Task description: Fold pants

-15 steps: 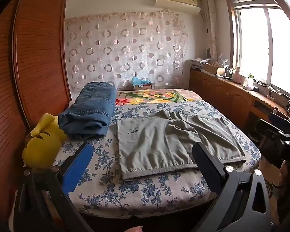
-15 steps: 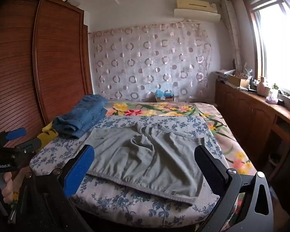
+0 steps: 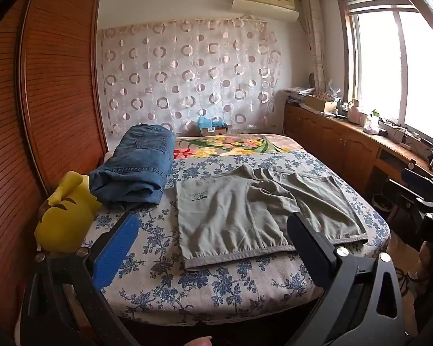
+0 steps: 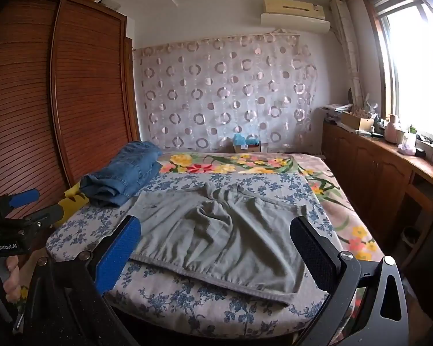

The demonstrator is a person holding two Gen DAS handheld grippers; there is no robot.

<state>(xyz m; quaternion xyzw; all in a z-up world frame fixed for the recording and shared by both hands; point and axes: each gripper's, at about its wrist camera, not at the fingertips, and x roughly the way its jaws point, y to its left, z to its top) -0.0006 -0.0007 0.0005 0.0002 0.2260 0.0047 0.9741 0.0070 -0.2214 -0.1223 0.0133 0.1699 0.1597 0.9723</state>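
Grey-green pants [image 3: 245, 216] lie spread on the bed [image 3: 216, 282], waistband toward me, legs bunched toward the far side; they also show in the right wrist view [image 4: 216, 239]. My left gripper [image 3: 210, 248] is open and empty, held back from the bed's near edge, off the pants' left part. My right gripper [image 4: 216, 253] is open and empty, facing the waistband from the near edge. The left gripper also shows at the left of the right wrist view [image 4: 26, 210].
Folded blue jeans [image 3: 135, 170] lie at the bed's left, beside a yellow plush toy [image 3: 66, 219]. A wooden wardrobe [image 3: 43, 101] stands on the left. A wooden cabinet [image 3: 346, 144] with clutter runs under the window on the right. A small box [image 3: 213, 127] sits at the bed's head.
Both grippers have tilted slightly upward and drawn a little nearer the bed. The pants have not moved.
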